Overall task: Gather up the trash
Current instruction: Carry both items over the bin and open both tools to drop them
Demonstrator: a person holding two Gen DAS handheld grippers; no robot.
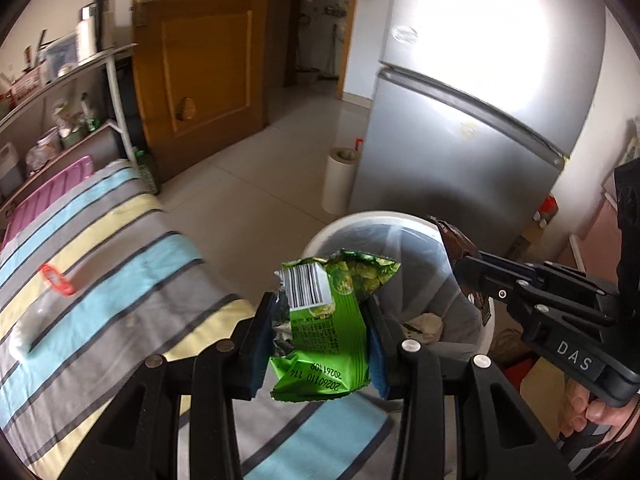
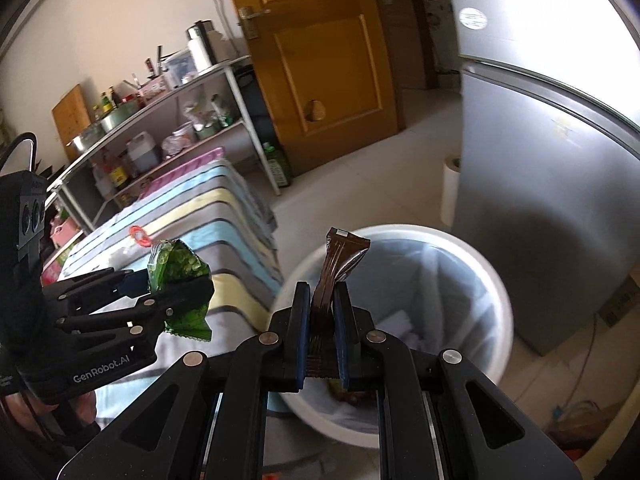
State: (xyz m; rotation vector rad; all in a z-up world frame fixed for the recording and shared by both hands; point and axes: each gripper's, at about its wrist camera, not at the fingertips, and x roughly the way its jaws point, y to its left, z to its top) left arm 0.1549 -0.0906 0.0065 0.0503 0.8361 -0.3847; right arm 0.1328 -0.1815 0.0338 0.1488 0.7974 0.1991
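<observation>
My left gripper (image 1: 320, 340) is shut on a crumpled green snack bag (image 1: 328, 320), held at the table's edge beside the bin. The same green snack bag (image 2: 178, 280) shows at the left of the right wrist view. My right gripper (image 2: 322, 320) is shut on a brown wrapper (image 2: 332, 276) that stands upright between the blue pads, over the near rim of the white trash bin (image 2: 492, 280). From the left wrist, the right gripper (image 1: 468, 276) holds the brown wrapper (image 1: 456, 240) above the trash bin (image 1: 320, 236). A clear liner and some trash lie inside the bin.
A striped cloth covers the table (image 1: 120, 248), with a clear bottle with a red label (image 1: 56, 280) lying on it. A grey fridge (image 1: 460, 140) stands behind the bin, a white roll (image 1: 340, 180) beside it. A shelf rack (image 2: 160, 120) and wooden door (image 2: 320, 48) stand beyond.
</observation>
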